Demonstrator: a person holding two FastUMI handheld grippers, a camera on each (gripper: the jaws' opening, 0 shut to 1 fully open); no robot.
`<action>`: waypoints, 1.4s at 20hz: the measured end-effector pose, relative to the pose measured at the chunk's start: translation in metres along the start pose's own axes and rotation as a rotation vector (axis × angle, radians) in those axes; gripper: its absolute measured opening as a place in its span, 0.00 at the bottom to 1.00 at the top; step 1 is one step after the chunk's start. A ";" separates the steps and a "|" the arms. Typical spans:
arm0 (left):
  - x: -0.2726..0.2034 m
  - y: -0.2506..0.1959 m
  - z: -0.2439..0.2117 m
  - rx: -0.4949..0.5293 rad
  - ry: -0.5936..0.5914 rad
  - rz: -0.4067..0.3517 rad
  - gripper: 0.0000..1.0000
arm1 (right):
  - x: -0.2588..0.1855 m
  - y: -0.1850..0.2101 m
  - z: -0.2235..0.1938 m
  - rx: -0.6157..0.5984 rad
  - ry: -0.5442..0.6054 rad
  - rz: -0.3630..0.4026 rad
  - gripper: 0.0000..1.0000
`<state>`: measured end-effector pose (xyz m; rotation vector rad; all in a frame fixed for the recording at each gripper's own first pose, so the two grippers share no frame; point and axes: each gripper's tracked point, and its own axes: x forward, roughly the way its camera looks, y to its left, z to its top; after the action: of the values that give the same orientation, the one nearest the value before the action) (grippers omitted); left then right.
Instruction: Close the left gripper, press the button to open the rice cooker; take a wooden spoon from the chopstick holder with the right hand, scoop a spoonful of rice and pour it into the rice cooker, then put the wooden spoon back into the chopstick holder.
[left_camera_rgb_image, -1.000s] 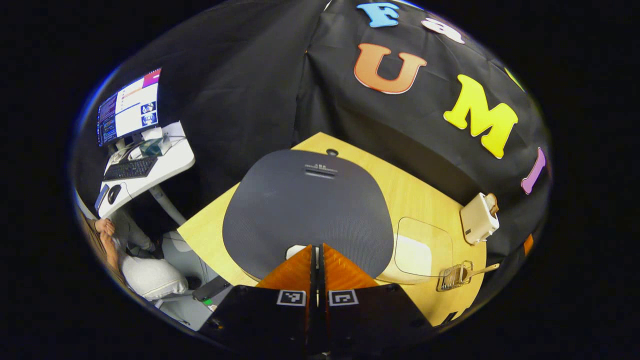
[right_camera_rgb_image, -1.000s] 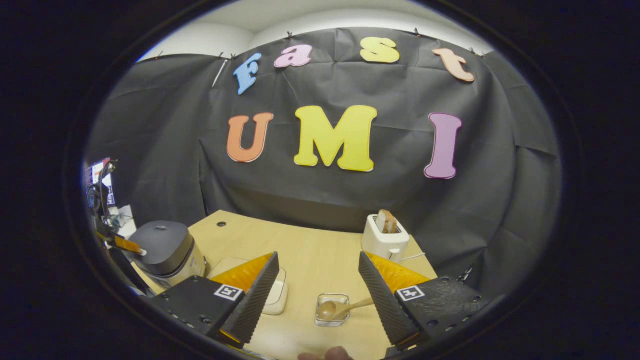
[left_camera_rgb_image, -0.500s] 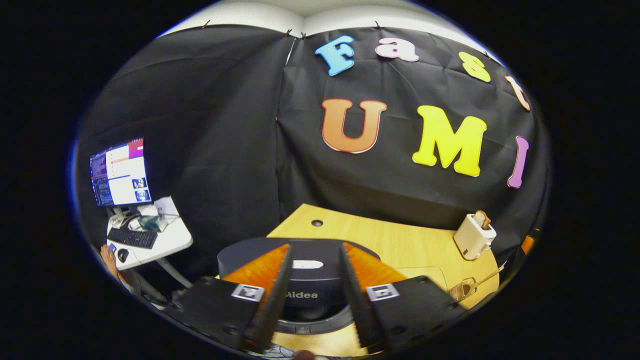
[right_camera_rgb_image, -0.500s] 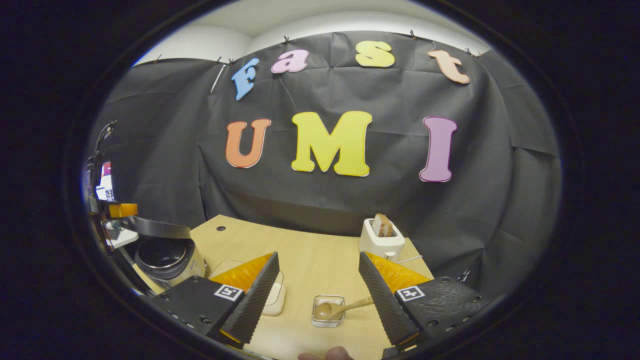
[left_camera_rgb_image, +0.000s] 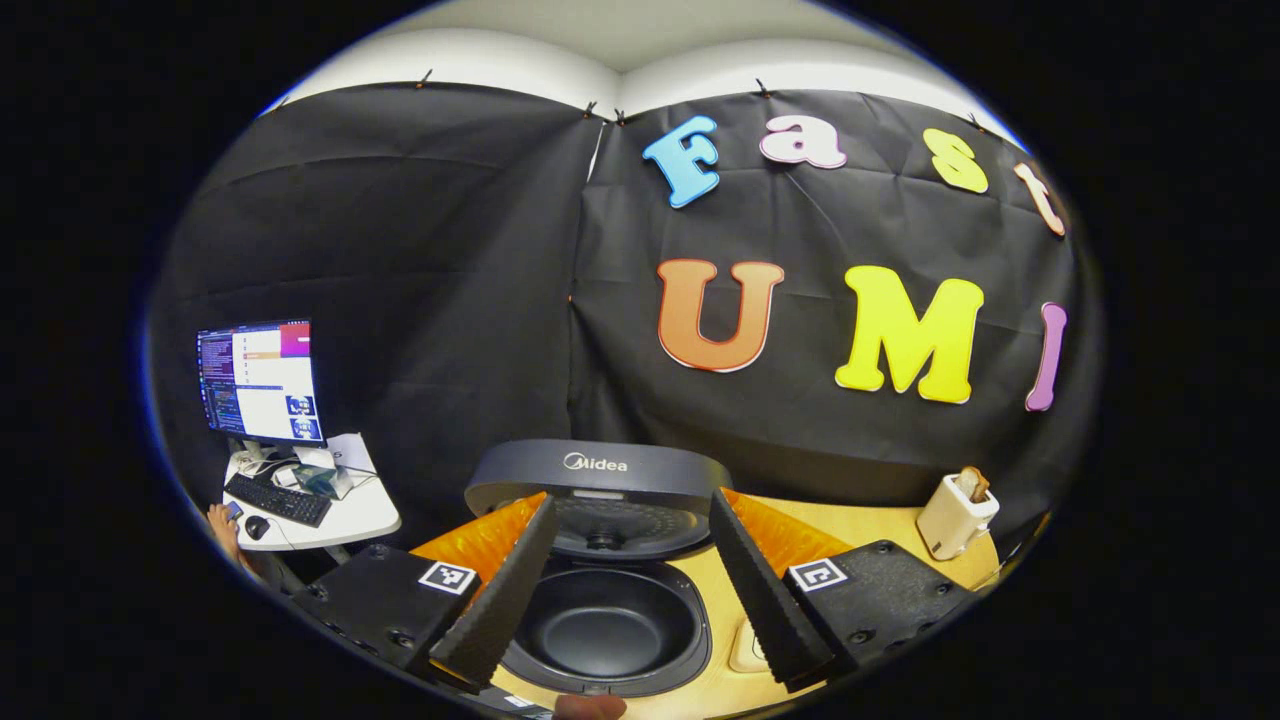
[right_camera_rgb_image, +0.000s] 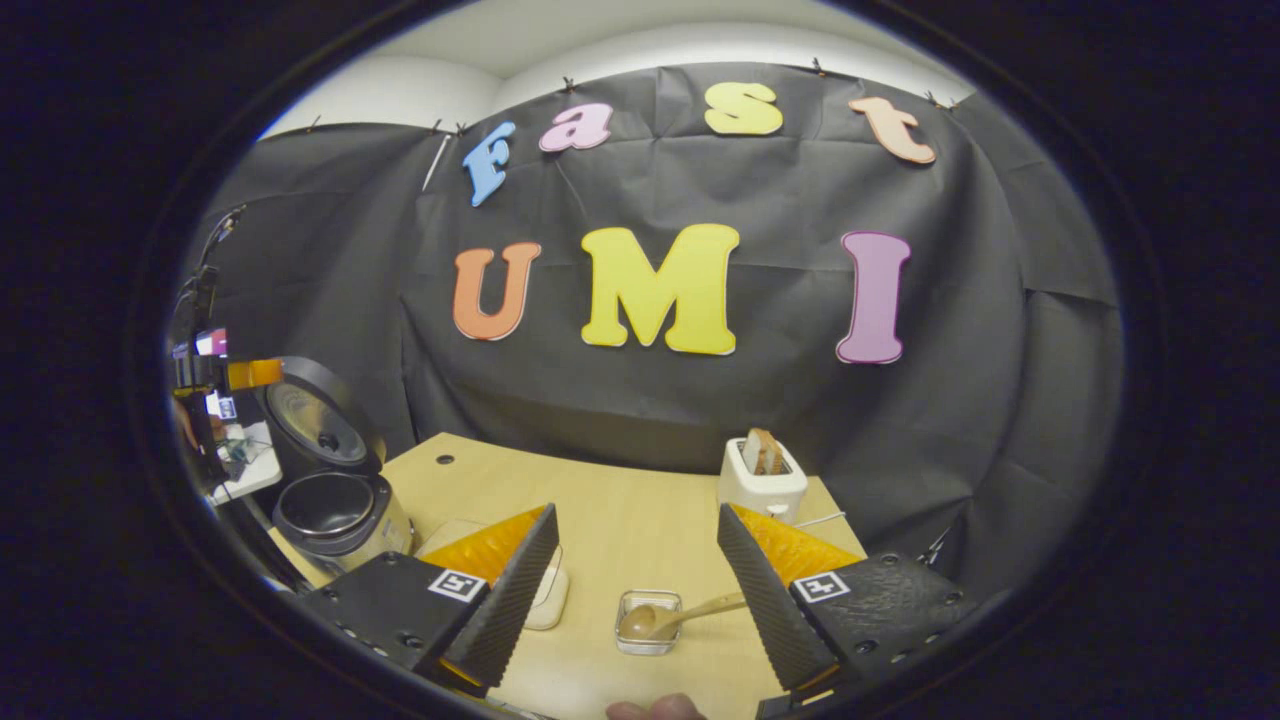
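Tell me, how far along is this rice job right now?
Only the first step looks done: the rice cooker stands open, lid up, pot empty. Nothing is in hand: the left tongs hang open over the pot, the right tongs are open and empty. The wooden spoon lies untouched in its small clear holder on the table. Left: grasping it, scooping rice, pouring it, returning it.
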<state>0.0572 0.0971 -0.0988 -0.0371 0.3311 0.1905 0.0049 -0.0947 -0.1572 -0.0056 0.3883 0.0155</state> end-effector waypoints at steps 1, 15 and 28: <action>-0.001 0.001 -0.001 0.010 -0.002 0.004 1.00 | 0.002 -0.002 -0.008 0.000 0.022 -0.001 0.96; -0.025 -0.021 0.002 0.025 -0.023 0.007 0.98 | 0.034 -0.038 -0.155 0.221 0.389 -0.055 0.96; -0.043 -0.018 0.015 0.059 -0.029 0.057 0.98 | 0.116 -0.058 -0.216 0.362 0.439 -0.062 0.94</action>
<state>0.0252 0.0722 -0.0706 0.0337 0.3085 0.2377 0.0315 -0.1528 -0.4009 0.3411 0.8252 -0.1198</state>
